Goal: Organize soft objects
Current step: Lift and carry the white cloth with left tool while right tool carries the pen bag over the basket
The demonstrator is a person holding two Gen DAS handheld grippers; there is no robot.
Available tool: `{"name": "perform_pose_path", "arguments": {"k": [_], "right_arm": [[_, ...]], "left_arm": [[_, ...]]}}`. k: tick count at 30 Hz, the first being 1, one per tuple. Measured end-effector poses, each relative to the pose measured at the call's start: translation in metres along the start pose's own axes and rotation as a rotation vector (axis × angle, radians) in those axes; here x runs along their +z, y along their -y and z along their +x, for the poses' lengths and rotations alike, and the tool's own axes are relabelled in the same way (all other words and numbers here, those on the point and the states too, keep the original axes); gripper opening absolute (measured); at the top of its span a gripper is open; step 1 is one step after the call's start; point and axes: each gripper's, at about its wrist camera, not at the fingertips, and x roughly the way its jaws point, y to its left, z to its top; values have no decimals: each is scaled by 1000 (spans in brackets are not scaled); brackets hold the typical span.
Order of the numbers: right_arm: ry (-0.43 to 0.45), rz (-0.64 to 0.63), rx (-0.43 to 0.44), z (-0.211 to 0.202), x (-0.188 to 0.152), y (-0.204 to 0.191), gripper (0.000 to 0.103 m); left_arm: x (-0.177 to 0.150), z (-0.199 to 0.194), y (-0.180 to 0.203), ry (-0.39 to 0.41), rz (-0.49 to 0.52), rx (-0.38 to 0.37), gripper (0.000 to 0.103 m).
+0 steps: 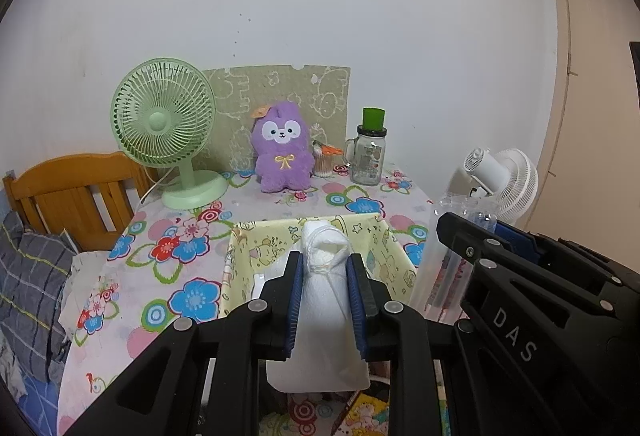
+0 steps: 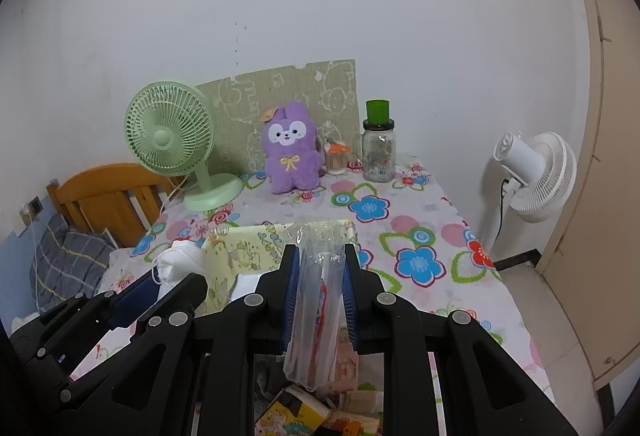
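Left gripper (image 1: 325, 288) was clamped on a white mask (image 1: 326, 300), held up over the yellow box (image 1: 240, 260) on the floral table (image 1: 168, 252). Right gripper (image 2: 319, 290) had its pads squeezed on a clear plastic pack (image 2: 316, 300), also above that box. Purple plush (image 1: 282, 147) sat at the back beside the green fan (image 1: 164, 123).

Two fans (image 2: 170, 139) (image 2: 536, 175), one purple plush (image 2: 290, 151), one glass jar (image 2: 378, 151), one yellow box (image 1: 240, 260), two claws (image 1: 325, 276) (image 2: 318, 268).
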Motion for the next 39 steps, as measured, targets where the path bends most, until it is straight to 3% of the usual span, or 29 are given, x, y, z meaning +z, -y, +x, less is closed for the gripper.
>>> {"name": "perform_pose_path", "arguments": {"k": [25,39], "right_arm": [[-12,-31,7,48,26,-12,24],[-77,-36,6,89,25,-15,24]], "left_arm": [[25,37,-18,-10,-19,22,21],[27,74,-30,-55,-35,29,21]]}}
